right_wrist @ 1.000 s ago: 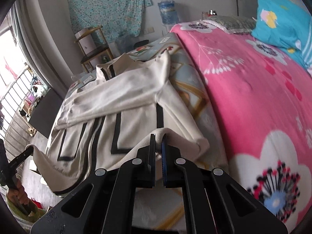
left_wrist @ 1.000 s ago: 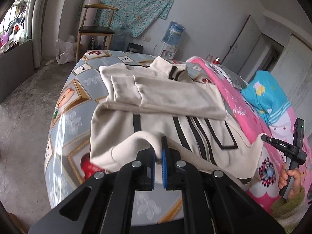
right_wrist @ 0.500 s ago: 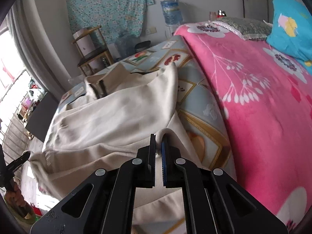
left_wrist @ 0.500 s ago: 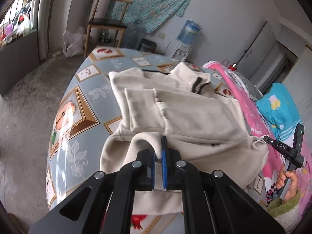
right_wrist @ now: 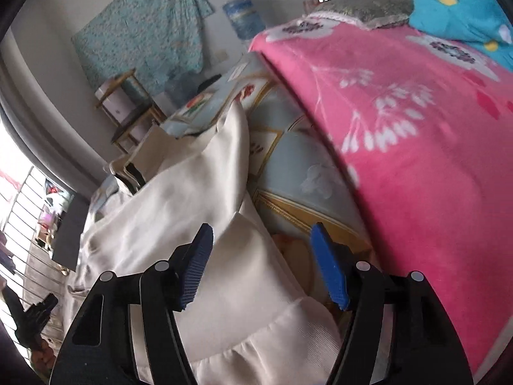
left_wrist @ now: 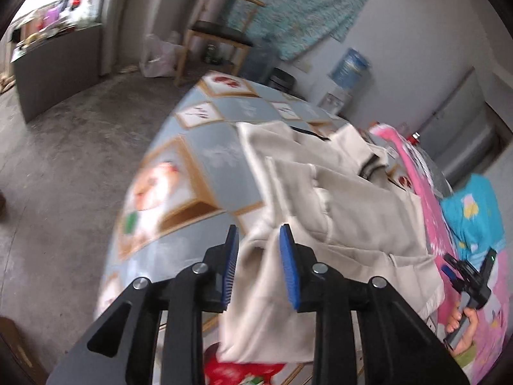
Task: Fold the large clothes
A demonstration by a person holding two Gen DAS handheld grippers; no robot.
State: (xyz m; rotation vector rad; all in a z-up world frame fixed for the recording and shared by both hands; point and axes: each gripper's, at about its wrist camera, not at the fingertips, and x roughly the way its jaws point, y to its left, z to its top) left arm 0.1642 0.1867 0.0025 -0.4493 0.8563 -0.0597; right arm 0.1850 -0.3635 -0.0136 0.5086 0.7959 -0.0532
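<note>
A cream jacket (left_wrist: 352,205) with black trim lies folded in half on the blue-grey patterned bed sheet (left_wrist: 218,147). My left gripper (left_wrist: 258,229) hovers over the fold's near left corner with its jaws opening. The hem hangs loose between the blue pads and is not pinched. In the right wrist view the jacket (right_wrist: 179,218) spreads below my right gripper (right_wrist: 262,227). Its jaws are also opening and stand wide above the jacket's right edge, with nothing pressed between them.
A pink flowered blanket (right_wrist: 416,128) covers the bed's right side, with a blue pillow (right_wrist: 458,3) beyond it. A wooden chair (left_wrist: 218,35) and a water dispenser (left_wrist: 348,70) stand by the far wall. Bare concrete floor (left_wrist: 64,160) lies left of the bed.
Both grippers carried the jacket's lower hem forward over its upper half, which hid the black stripes. Both then went from shut on the hem to open, letting it go.
</note>
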